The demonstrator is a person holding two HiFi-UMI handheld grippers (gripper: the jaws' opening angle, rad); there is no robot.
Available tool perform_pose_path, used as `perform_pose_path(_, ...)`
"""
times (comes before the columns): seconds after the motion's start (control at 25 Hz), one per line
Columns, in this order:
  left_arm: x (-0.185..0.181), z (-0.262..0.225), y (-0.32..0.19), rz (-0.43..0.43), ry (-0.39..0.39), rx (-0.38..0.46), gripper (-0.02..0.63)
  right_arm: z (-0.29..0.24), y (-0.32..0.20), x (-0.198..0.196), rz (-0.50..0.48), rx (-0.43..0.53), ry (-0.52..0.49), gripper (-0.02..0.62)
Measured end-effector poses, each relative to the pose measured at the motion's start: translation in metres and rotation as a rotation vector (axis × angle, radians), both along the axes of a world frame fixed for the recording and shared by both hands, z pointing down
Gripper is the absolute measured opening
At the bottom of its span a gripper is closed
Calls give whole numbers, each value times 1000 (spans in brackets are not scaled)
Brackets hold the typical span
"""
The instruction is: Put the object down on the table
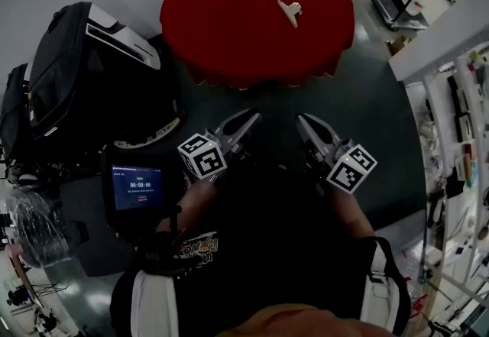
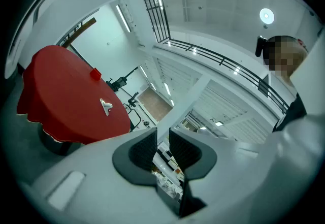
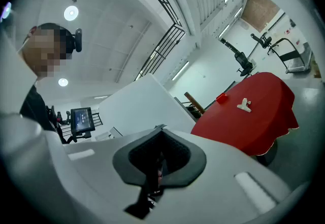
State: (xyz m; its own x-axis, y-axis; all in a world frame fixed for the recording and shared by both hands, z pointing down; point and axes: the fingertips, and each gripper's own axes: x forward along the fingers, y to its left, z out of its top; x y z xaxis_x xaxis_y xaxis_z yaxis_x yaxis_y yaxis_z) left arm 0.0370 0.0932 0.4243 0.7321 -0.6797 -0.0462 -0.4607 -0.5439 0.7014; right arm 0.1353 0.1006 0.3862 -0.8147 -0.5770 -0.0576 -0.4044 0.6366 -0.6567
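Pale metal spring clip (image 1: 289,11) lies flat on the round bench draped in red cloth (image 1: 221,37), well apart from both grippers, so the put-down looks done. The left gripper (image 1: 243,121) has its fingers (image 2: 143,149) released, with a narrow empty gap. The right gripper (image 1: 307,125) has its fingers (image 3: 175,154) clenched on nothing. The next move likely calls only for holding both clear of the bench.

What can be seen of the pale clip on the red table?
The clip is small and pale, whitish or silvery, a wider body with two splayed handles, like a spring clip. It lies flat on the red-clothed round table, right of centre in the head view. Only the table's cloth touches it; what it is made of is too small to tell.
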Motion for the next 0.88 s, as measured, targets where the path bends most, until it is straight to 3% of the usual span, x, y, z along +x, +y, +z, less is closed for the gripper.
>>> perform_pose_path(0.88,2,-3,-2,21,-18,-4,74,-1,-4,9,35,-14,-45,12)
